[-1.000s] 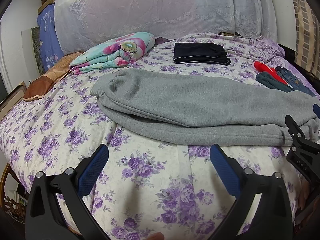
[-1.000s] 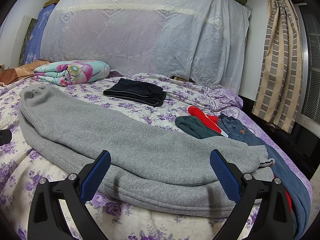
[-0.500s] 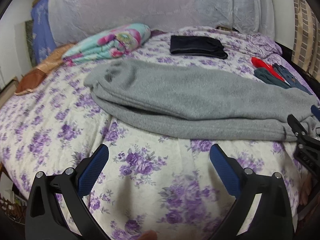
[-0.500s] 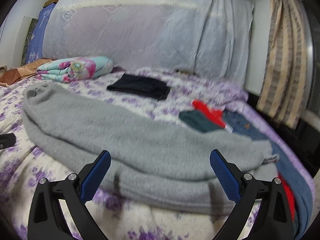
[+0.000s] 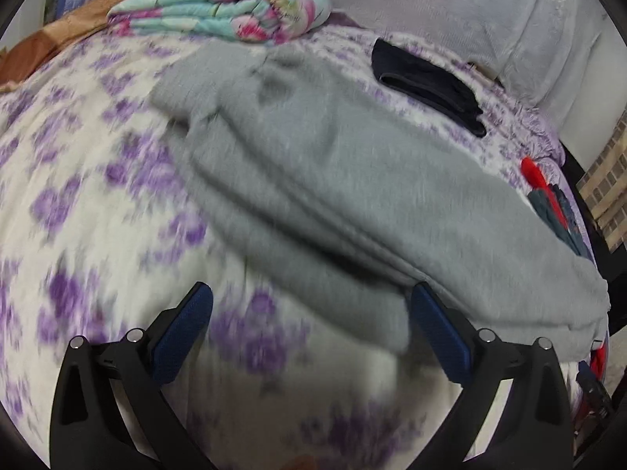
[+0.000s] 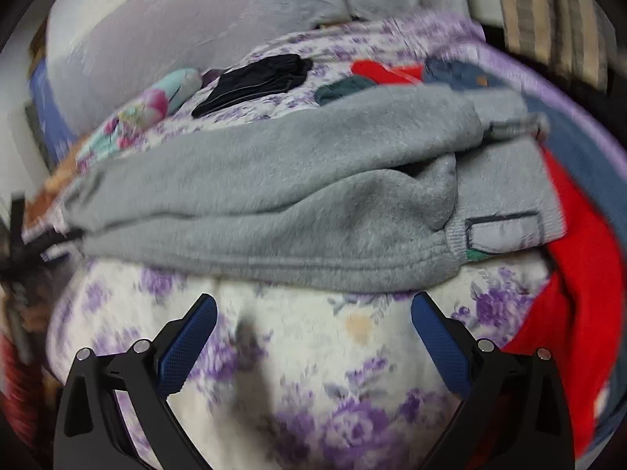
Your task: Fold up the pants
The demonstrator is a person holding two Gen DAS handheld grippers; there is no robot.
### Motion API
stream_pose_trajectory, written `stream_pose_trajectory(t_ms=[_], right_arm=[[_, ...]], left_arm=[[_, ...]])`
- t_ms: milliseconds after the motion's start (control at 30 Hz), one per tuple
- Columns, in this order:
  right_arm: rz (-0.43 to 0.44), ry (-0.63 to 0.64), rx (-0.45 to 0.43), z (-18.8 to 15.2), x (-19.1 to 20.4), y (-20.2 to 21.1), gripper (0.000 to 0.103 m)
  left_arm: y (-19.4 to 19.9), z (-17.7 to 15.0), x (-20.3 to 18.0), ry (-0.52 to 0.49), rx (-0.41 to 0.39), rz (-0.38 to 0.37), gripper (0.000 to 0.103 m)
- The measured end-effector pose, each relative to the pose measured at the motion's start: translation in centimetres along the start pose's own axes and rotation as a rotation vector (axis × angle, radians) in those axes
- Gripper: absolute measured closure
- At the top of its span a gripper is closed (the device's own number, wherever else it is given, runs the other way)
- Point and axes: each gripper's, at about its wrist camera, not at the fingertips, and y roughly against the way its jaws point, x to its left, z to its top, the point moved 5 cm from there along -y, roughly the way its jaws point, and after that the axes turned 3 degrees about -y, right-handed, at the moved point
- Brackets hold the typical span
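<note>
On the bed (image 5: 78,203), both hand-held grippers — left (image 5: 309,329), right (image 6: 313,333) — have dropped closer to the pants (image 6: 274,196), jaws wide, empty — grasp looks next.

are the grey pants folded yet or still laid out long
Folded once lengthwise, still long. The grey pants lie with one leg stacked on the other across the floral bedspread; no crosswise fold shows.
</note>
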Motion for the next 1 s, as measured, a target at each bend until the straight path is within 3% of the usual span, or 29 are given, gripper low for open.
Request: stream_pose_trajectory(t_ms=[67, 233, 300, 400, 467, 500, 533, 567, 700, 833, 867, 933, 1000], right_arm=[[0.051, -0.069, 0.001, 1.7, -0.6, -0.7, 0.003], [0.255, -0.386, -0.005, 6.4, -3.4, -3.7, 0.003], [0.288, -0.450, -0.021, 7.8, -3.9, -4.4, 0.003], [0.283, -0.434, -0.049, 8.2, -4.1, -4.9, 0.004], [0.224, -0.394, -0.087, 8.2, -4.4, -5.0, 0.021], [0.230, -0.394, -0.089, 8.3, -4.7, -5.3, 0.045], [0.279, -0.419, -0.079, 8.2, -5.0, -5.6, 0.062], [0.312, -0.445, -0.068, 8.1, -5.3, -5.9, 0.067], [0.308, -0.405, -0.088, 8.6, -5.2, -5.5, 0.074], [0.339, -0.433, -0.073, 8.7, -6.1, -5.9, 0.074], [0.343, -0.436, -0.070, 8.7, -6.2, -5.9, 0.074], [0.336, -0.430, -0.072, 8.5, -6.4, -5.9, 0.074], [0.332, -0.427, -0.074, 8.6, -6.7, -5.8, 0.073]], left_arm=[[-0.7, 0.8, -0.5, -0.007, 0.012, -0.014, 0.004], [-1.9, 3.1, 0.1, 0.045, 0.033, -0.089, 0.004], [-1.6, 3.2, 0.9, 0.091, 0.031, -0.136, 0.004], [-1.1, 2.9, 1.4, 0.106, 0.013, -0.162, 0.004], [-1.1, 2.8, 1.2, 0.090, 0.009, -0.157, 0.004], [-1.3, 2.8, 1.2, 0.088, 0.016, -0.148, 0.004], [-1.5, 3.0, 1.1, 0.093, 0.027, -0.141, 0.004], [-1.7, 3.4, 1.1, 0.103, 0.036, -0.139, 0.004], [-2.2, 4.6, 2.3, 0.216, 0.042, -0.173, 0.004], [-0.1, 4.2, 3.8, 0.332, -0.052, -0.261, 0.005], [0.4, 3.7, 4.3, 0.334, -0.078, -0.268, 0.007], [0.7, 3.1, 4.8, 0.321, -0.091, -0.268, 0.021], [0.4, 2.9, 5.2, 0.314, -0.084, -0.279, 0.023]])
